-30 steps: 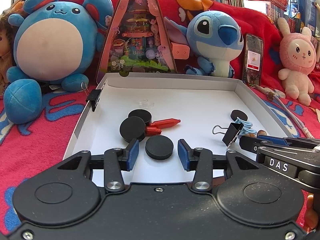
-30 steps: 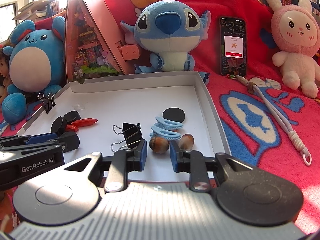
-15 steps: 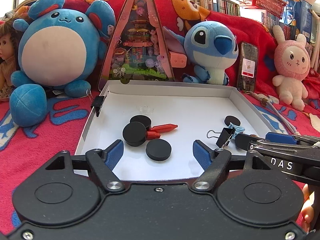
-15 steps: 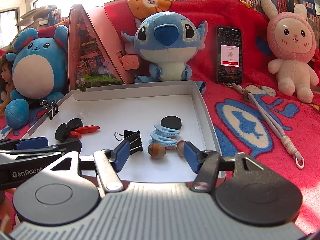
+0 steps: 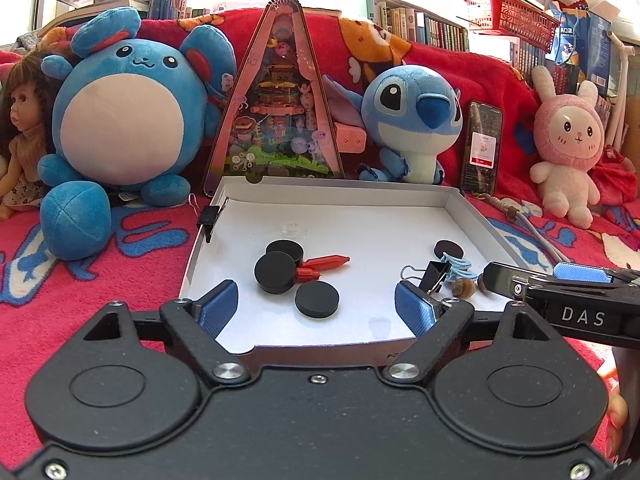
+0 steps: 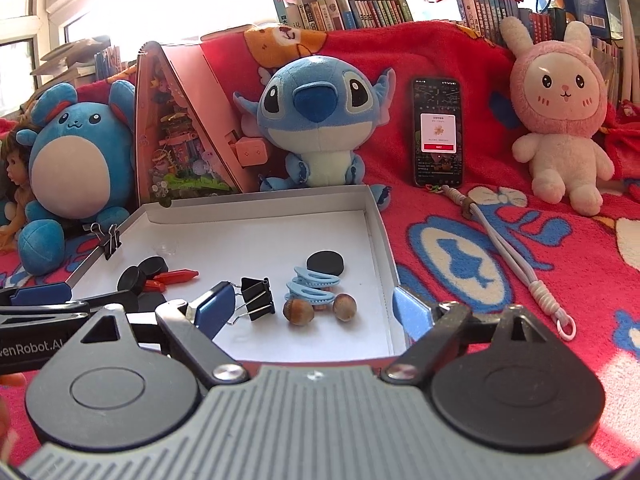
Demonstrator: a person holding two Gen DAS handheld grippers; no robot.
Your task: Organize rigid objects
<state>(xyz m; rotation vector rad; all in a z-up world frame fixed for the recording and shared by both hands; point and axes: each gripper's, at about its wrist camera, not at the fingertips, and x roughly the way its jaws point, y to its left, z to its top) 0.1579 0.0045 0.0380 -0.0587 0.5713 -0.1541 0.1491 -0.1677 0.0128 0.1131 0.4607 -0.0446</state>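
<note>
left gripper (image 5: 316, 310) spread wide over tray (image 5: 320, 346), right gripper (image 6: 312, 312) likewise

A red blanket (image 6: 500, 256) with blue and cream patterns covers the surface and rises up behind it. On it lies a shallow white tray (image 6: 382, 236), open side up. Along the back stand a round blue plush (image 5: 120, 120), a doll (image 5: 20, 136) at the far left, a pink triangular toy box (image 5: 280, 112), a blue big-eared plush (image 6: 320, 120), a phone (image 6: 438, 132) propped upright and a pink rabbit plush (image 6: 560, 120). A pale cord (image 6: 516, 256) runs forward from the phone across the blanket, right of the tray.
</note>
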